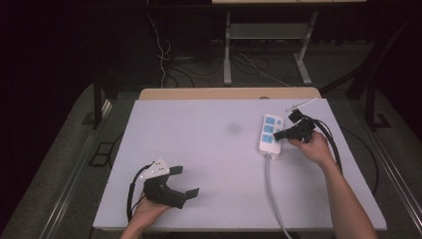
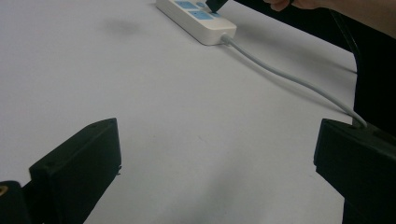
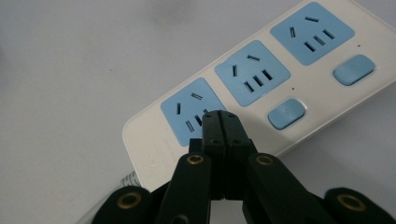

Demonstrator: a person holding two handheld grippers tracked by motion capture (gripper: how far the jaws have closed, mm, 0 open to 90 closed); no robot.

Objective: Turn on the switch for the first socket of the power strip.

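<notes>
- Left tongs (image 1: pixel 186 181): spread wide, nothing between the jaws, resting low on the desk (image 1: pixel 209 149) near its front-left edge. Well apart from the work, so probably just parked out of the way.
- Desk: one pale sheet-covered top. A faint dark smudge (image 1: pixel 233 129) sits mid-desk, left of the strip.
- Power strip (image 1: pixel 270 134): one, white, lying flat at the right of the desk, long axis running front to back. Cable (image 1: pixel 272 191) exits its near end and trails off the front edge.
- Counts, from the right gripper view: three blue socket faces (image 3: pixel 252 72), two blue switch buttons (image 3: pixel 286 113) in view; the third, nearest the cable, would be hidden under the jaws.
- Right tongs (image 3: pixel 219 116): pressed together, gripping nothing. Tip is over the socket face nearest the cable, by its switch. Closed jaws make a single poking point, so my read is a button press on that end.
</notes>
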